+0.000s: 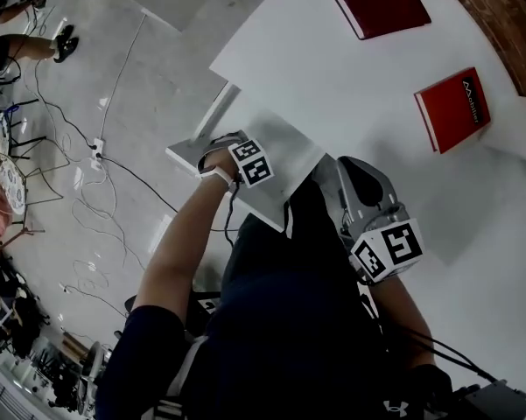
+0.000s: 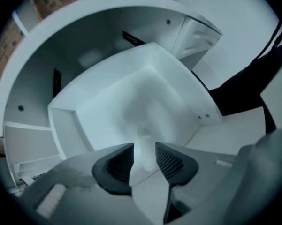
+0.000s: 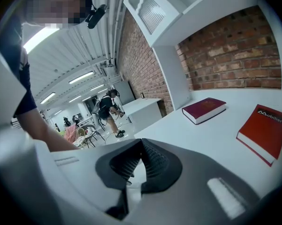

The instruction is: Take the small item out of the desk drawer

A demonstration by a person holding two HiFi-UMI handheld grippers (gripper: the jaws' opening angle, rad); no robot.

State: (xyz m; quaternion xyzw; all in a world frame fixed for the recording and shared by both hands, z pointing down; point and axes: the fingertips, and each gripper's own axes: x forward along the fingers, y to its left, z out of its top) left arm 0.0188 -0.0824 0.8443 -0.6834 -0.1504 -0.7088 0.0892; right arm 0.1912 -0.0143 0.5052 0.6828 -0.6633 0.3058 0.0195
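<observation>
Surroundings: The white desk top (image 1: 333,77) fills the upper right of the head view. It carries a dark red book (image 1: 379,4) at the top edge and a bright red book (image 1: 452,109) further right, the two well apart. Loose cables (image 1: 96,191) trail over the grey floor at left. In the right gripper view a brick wall (image 3: 225,55) stands behind the desk, and a person (image 3: 108,107) is at centre left in the far background.

Obstructions: The drawer (image 2: 131,97) is pulled out, and its white walls close round the floor on all sides seen. In the head view the left gripper's marker cube (image 1: 249,163) covers the drawer's contents. The wearer's dark clothing (image 1: 280,304) hides the lower edge of the drawer.

Task item: The small item (image 2: 146,149) is a pale white, upright, rounded piece, blurred and hard to tell from the drawer floor. It sits low centre in the left gripper view, inside the drawer.

Grippers: The left gripper (image 2: 144,144) points down into the drawer. Its jaws are parted with the item between the ribbed pads, and the pads are not seen pressing on it. The right gripper (image 3: 141,140) is over the desk top at lower centre of its view, with its jaw tips meeting and nothing between them.
</observation>
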